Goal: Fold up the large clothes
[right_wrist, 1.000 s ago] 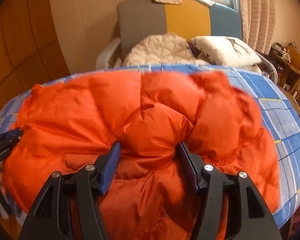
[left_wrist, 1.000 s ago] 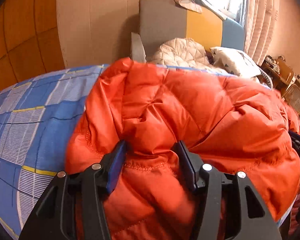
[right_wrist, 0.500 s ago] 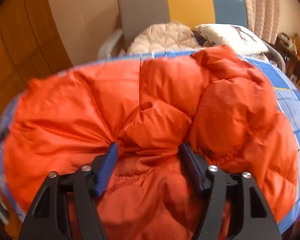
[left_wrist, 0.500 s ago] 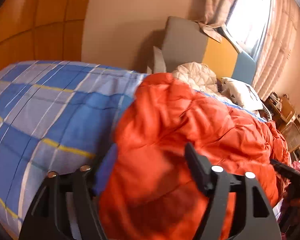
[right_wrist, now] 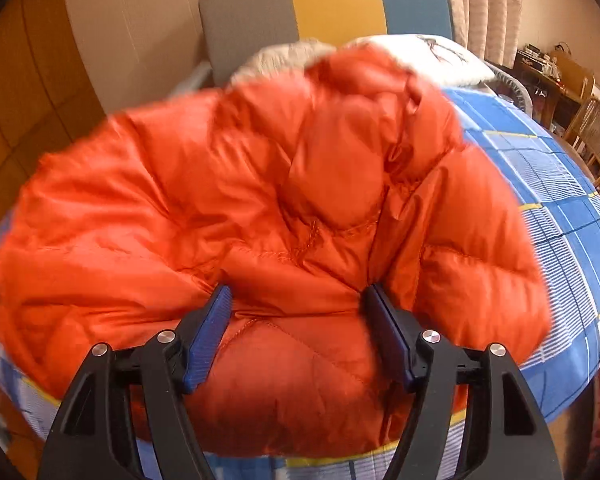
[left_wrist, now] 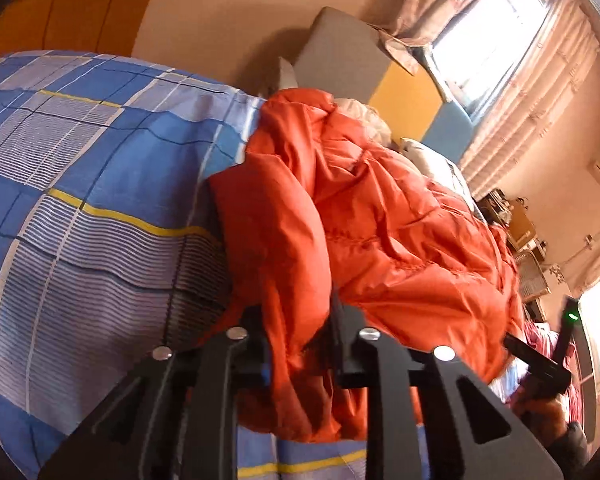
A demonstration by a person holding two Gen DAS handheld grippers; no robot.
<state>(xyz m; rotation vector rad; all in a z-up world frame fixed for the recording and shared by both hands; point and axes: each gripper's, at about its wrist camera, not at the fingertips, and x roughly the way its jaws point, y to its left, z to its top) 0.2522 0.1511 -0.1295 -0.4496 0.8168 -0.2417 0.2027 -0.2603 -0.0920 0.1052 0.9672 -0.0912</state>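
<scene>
Folding is only partway along here, I'd say: the orange puffer jacket (left_wrist: pixel 380 240) is bunched into a heap on the bed, no flat tidy fold yet, so the gathering-in looks started and the squaring up and flattening are left.

Starting on the left side: the left hand-held gripper (left_wrist: pixel 300 312) has just been closing and now pinches a narrow ridge of the jacket's edge between its pads, jaws nearly together. Off to its left is bare bedsheet (left_wrist: pixel 92 184), blue and white check with thin yellow lines, soft and a bit rippled. Ahead of it and to its right the rest of the jacket piles up in loose creases.

Moving right: the right hand-held gripper (right_wrist: pixel 300 312) sits with its jaws wide, and a fat quilted panel of the jacket bulges between the blue ribbed pads (right_wrist: pixel 210 332). The pads look pressed into the fabric on both sides, so I read that as a grip on a thick bunch. Beyond it the jacket spreads out both ways, a bit motion-blurred.

Material-wise it's slick, shiny nylon with stitched baffles, puffy and springy, the kind that slides and re-inflates. Past the jacket there's a cream quilted cushion (right_wrist: pixel 284 56) and a white pillow (right_wrist: pixel 432 56) against a grey, yellow and blue headboard (right_wrist: pixel 320 4).
</scene>
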